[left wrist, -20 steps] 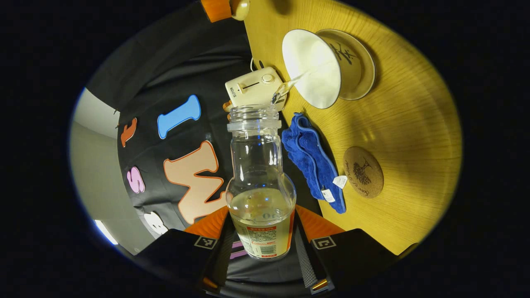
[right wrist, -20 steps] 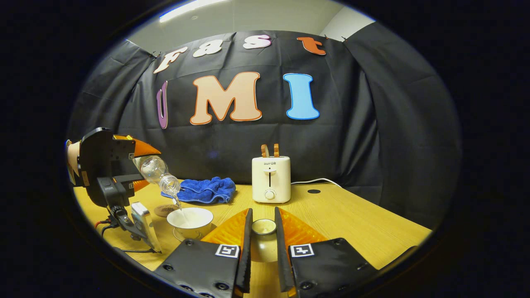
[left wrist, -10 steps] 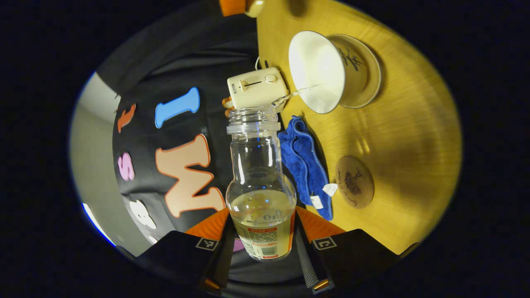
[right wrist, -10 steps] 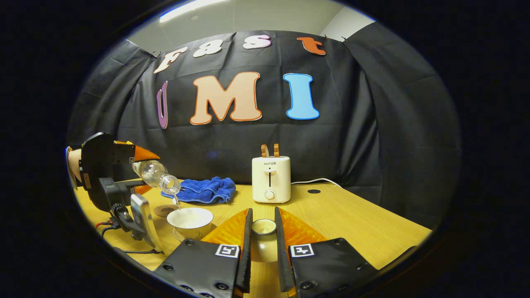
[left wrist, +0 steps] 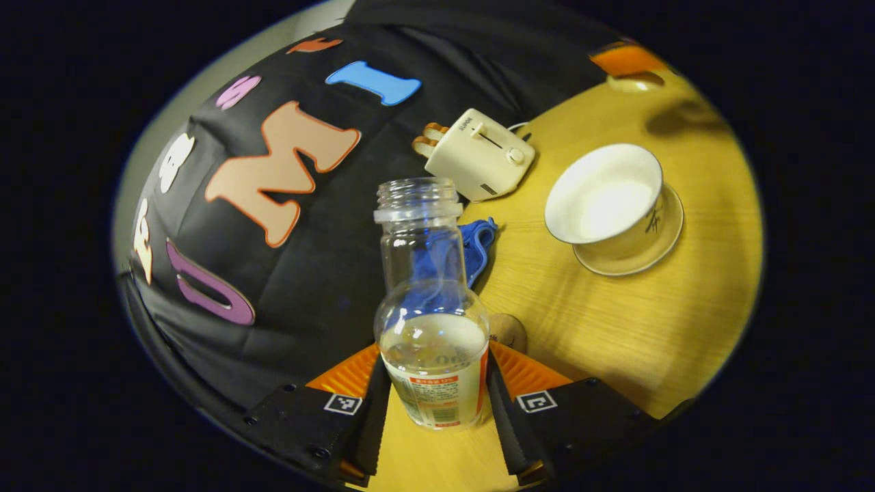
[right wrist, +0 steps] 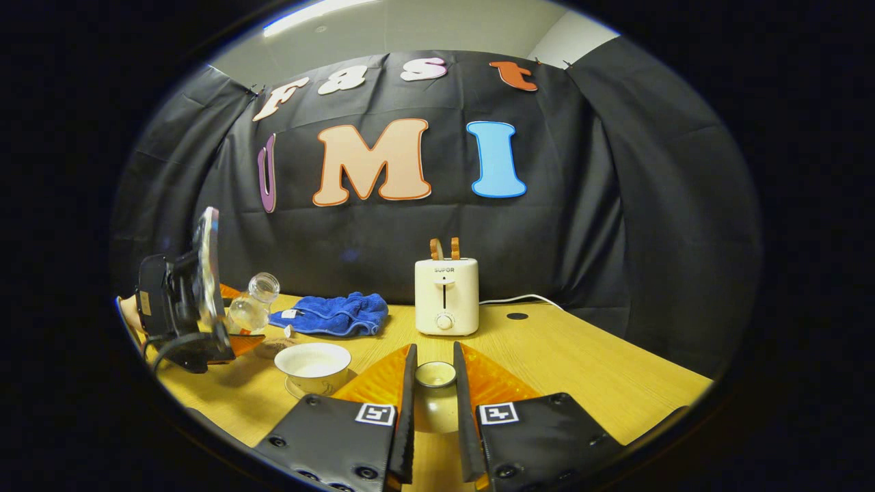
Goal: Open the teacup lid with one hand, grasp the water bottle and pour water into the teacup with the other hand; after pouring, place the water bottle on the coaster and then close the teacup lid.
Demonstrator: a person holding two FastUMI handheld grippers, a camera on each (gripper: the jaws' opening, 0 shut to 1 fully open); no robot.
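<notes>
My left gripper (left wrist: 434,403) is shut on a clear water bottle (left wrist: 429,301), uncapped and partly full, held near upright above the table. The round cork coaster (left wrist: 507,331) peeks out just behind the bottle's right side. To the right, the open white teacup (left wrist: 605,195) holds water and stands on its saucer (left wrist: 632,256). In the right gripper view, my right gripper (right wrist: 435,393) is shut on the cup's lid (right wrist: 435,374), held above the table right of the teacup (right wrist: 313,360). The left gripper (right wrist: 179,307) with the bottle (right wrist: 251,305) hangs at the left, behind the cup.
A cream toaster (right wrist: 444,296) stands at the back of the wooden table (right wrist: 567,369) with its cord trailing right. A blue cloth (right wrist: 335,313) lies left of the toaster, behind the coaster. The black booth wall closes the table's back.
The bottle has swung from a pouring tilt back to near upright and the stream into the teacup has stopped. The left gripper dropped lower and back from the cup. The right gripper held still.
</notes>
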